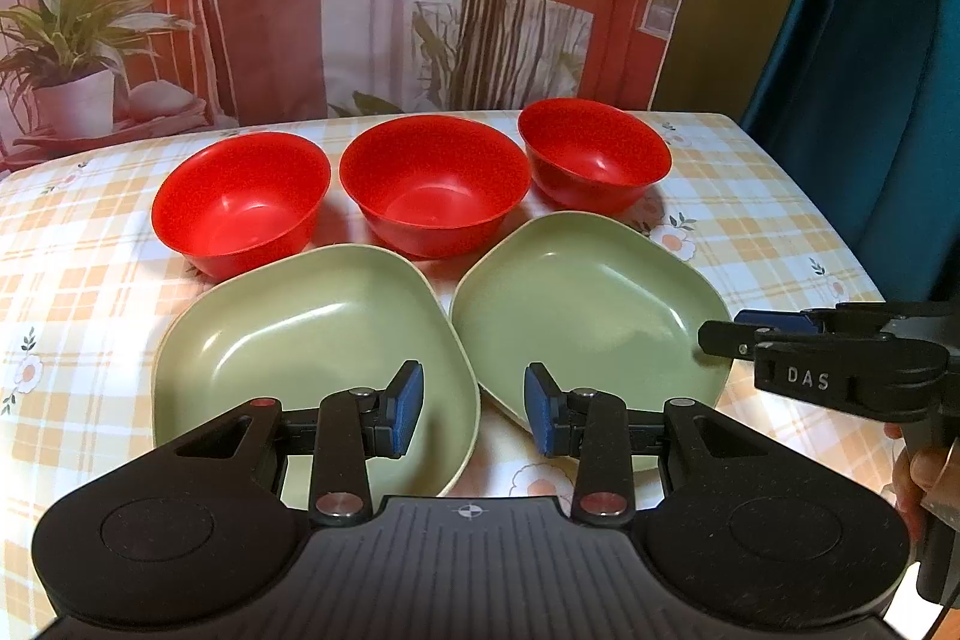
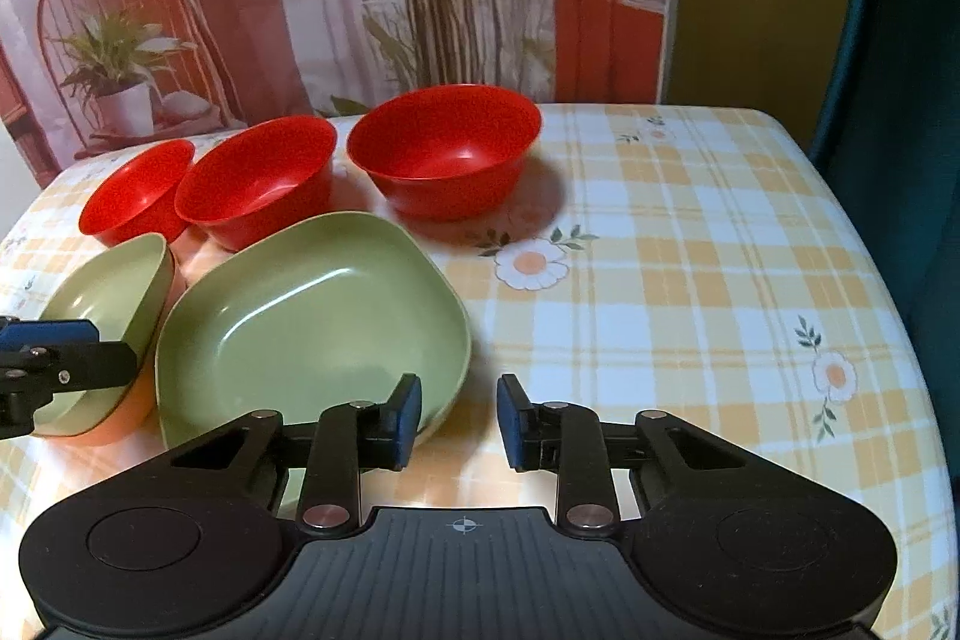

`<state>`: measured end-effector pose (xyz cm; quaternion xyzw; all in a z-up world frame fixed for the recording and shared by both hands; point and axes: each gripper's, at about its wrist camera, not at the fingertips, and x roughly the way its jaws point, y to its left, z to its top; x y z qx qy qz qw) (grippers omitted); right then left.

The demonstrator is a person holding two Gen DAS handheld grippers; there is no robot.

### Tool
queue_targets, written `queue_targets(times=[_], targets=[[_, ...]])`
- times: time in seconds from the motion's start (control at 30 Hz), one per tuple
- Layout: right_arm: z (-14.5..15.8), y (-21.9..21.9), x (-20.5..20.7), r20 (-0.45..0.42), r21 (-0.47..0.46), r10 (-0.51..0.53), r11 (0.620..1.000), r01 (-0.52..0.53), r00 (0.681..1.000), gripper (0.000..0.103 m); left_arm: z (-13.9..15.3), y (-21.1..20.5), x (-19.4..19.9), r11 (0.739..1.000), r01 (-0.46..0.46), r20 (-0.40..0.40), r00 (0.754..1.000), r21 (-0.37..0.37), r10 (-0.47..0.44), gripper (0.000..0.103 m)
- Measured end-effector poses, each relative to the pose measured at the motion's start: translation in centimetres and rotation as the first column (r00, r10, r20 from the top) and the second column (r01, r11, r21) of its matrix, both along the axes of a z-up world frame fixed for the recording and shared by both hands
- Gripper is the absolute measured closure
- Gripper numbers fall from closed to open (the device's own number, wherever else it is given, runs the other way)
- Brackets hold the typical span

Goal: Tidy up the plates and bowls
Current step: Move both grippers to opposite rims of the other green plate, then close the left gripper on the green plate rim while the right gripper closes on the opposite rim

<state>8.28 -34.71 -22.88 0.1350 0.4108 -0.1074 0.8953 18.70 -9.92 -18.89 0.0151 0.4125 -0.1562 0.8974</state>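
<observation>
**A:** Where do things stand?

**B:** I see three red bowls in a row at the back of the worktop, and two green plates side by side in front of them, nothing stacked yet. My left hand-held gripper is spread, straddling the inner edge of the left plate. My right hand-held gripper is also spread, over the near right rim of the right green plate, pinching nothing.

**A:** What worries you?

**B:** The plates look smooth and slope-walled, so I judge a rim pinch could slip or tip one. They also lie close together, so lifting one may nudge its neighbour into the bowls.

**A:** Anything you can't read?

**B:** Both plates' near edges are hidden behind my grippers, and I can't tell whether the plates touch.
</observation>
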Motion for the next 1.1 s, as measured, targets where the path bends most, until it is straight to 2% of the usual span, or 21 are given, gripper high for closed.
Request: queue_targets(times=[0.3,0.37,0.43,0.5,0.67,0.83,0.93,1.1], targets=[[-0.4,-0.4,0.6,-0.005,0.017,-0.02,1.0,0.02,1.0,0.076,-0.2,0.2,0.5,1.0,-0.003,-0.002,1.0,-0.01,0.003,0.064],[-0.6,-0.3,0.6,-0.006,0.022,-0.019,1.0,0.02,1.0,0.079,-0.3,0.3,0.5,1.0,0.0,-0.007,1.0,-0.014,0.0,0.064],[-0.5,0.0,0.5,-0.007,0.016,-0.013,1.0,0.013,1.0,0.093,-0.3,0.3,0.6,1.0,0.003,-0.008,1.0,-0.021,-0.003,0.064],[-0.4,0.1,0.3,-0.012,-0.016,-0.024,1.0,0.024,1.0,0.095,-0.3,0.3,0.7,1.0,0.007,-0.007,1.0,-0.028,-0.007,0.064],[-0.3,-0.6,-1.1,-0.015,0.011,-0.049,0.999,0.049,0.999,0.095,-0.5,-0.4,0.7,0.999,0.03,-0.012,0.999,-0.039,-0.03,0.064],[-0.5,-1.0,-2.3,-0.019,-0.002,-0.04,0.999,0.04,0.999,0.096,-1.1,-1.6,0.7,0.999,0.04,-0.01,0.999,0.002,-0.04,0.064],[-0.6,-1.3,-2.6,-0.024,-0.01,-0.038,0.999,0.038,0.999,0.096,-1.1,-1.5,0.9,0.999,0.038,-0.013,0.999,-0.009,-0.038,0.064],[-0.6,-1.6,-2.7,-0.019,-0.012,-0.032,0.999,0.032,0.999,0.097,0.0,-1.6,0.4,0.999,0.044,0.053,0.998,-0.012,-0.044,0.065]])
